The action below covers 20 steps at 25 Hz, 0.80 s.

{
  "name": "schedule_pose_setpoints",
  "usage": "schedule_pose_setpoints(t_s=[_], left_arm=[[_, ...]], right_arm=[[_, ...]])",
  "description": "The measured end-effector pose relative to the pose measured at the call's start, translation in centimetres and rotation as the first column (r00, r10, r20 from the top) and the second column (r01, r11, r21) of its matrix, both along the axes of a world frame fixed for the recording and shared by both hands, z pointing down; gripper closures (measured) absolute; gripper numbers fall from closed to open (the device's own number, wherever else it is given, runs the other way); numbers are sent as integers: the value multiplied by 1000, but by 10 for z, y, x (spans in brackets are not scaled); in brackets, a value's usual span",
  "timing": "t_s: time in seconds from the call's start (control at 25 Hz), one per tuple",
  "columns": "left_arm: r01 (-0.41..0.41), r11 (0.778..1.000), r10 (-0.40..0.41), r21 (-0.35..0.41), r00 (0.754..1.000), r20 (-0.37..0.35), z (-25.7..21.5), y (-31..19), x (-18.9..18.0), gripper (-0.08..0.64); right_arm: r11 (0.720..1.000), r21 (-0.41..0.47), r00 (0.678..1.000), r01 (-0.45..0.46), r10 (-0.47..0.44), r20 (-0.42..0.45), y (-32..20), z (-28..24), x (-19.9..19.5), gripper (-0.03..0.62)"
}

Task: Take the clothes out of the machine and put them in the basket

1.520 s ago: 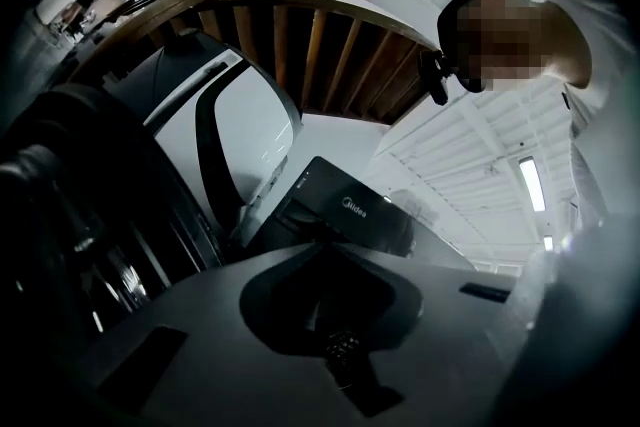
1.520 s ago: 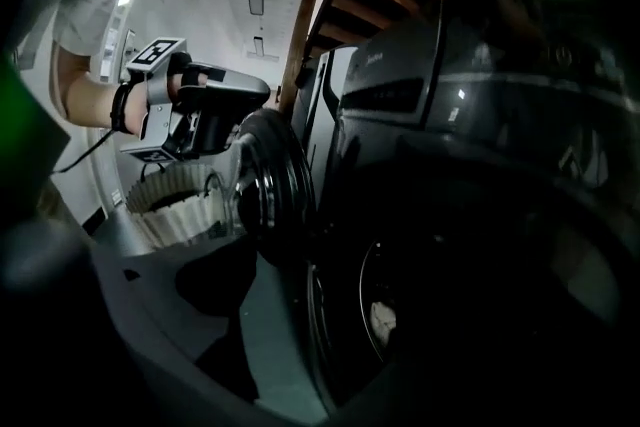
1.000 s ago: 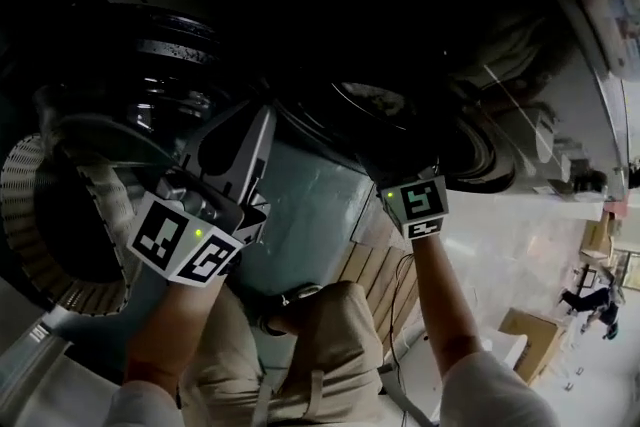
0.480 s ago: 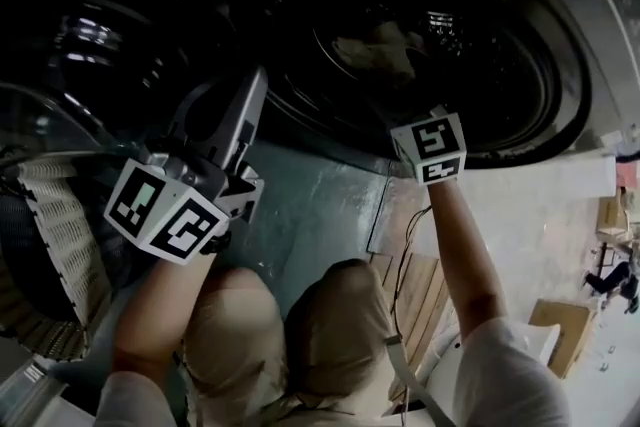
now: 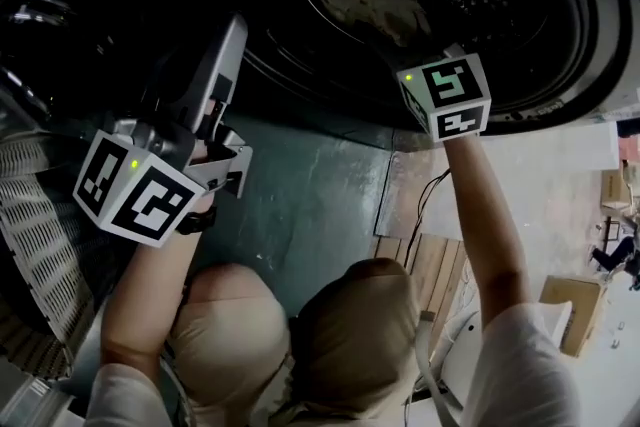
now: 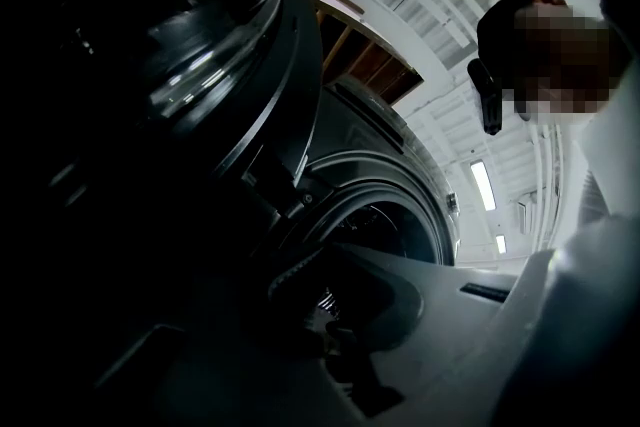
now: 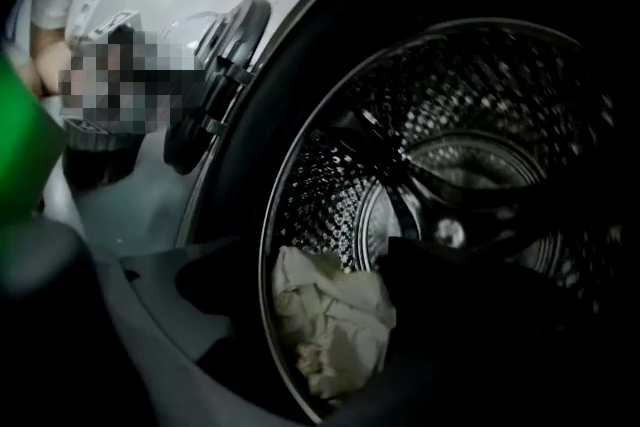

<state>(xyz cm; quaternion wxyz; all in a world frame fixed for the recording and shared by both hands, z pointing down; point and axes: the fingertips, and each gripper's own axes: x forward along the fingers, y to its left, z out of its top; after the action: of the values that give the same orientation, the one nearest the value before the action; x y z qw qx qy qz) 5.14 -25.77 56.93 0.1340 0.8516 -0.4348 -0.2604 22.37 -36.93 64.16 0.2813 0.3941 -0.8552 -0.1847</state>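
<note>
A crumpled pale cloth [image 7: 335, 330] lies at the bottom front of the washing machine's steel drum [image 7: 330, 195], and it also shows in the head view as the pale cloth [image 5: 375, 3]. My right gripper [image 7: 315, 260] points into the drum mouth, open, with the cloth ahead of its jaws and apart from them. In the head view only its marker cube [image 5: 448, 97] is plain. My left gripper [image 5: 200, 50] is raised in front of the machine, left of the opening, open and holding nothing. The woven white basket [image 5: 40, 235] stands at far left.
The round glass door [image 6: 200, 45] hangs open at the left, close to my left gripper. The dark door seal [image 5: 300, 85] rings the opening. My knees [image 5: 300, 335] are low before the grey machine front [image 5: 310, 205]. Wooden slats [image 5: 430, 265] and cardboard boxes [image 5: 575, 310] are on the floor to the right.
The head view has swung onto the drum opening, so the cloth shows larger. My right gripper has come up to the drum mouth. My left gripper has shifted left and lower in the picture.
</note>
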Motion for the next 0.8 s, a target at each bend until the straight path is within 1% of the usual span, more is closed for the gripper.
schedule_pose_setpoints(t_s=[0.12,0.2,0.32,0.4,0.44,0.56,0.6,0.72,0.8], left_arm=[[-26,1000,26,5,999,-22,7,4,3,549],[-45,999,44,-14,999,-25,18,7,4,549],[-57,997,56,-55,998,-26,39,10,5,549],[-65,995,64,-73,998,-20,49,12,6,549],[-69,995,68,-79,998,-15,52,13,7,549],[-81,993,81,-86,997,-4,53,14,8,549],[-81,993,82,-84,997,0,52,14,8,549],[-81,994,83,-77,997,12,50,16,10,549],[-86,993,88,-87,996,16,53,16,12,549]], right_arm=[[998,46,995,32,-27,-100,-9,-3,-5,192],[999,35,990,34,-29,-139,-22,2,-3,190],[998,-52,981,24,-34,-193,-45,23,2,176],[991,-135,972,15,-46,-230,-54,41,4,167],[987,-161,965,5,-48,-260,-58,50,7,163],[983,-183,931,-17,-51,-362,-75,69,21,149],[982,-188,925,-23,-50,-376,-81,72,24,144],[971,-231,928,-57,-34,-371,-95,80,31,107],[961,-265,918,-75,-37,-394,-99,90,35,80]])
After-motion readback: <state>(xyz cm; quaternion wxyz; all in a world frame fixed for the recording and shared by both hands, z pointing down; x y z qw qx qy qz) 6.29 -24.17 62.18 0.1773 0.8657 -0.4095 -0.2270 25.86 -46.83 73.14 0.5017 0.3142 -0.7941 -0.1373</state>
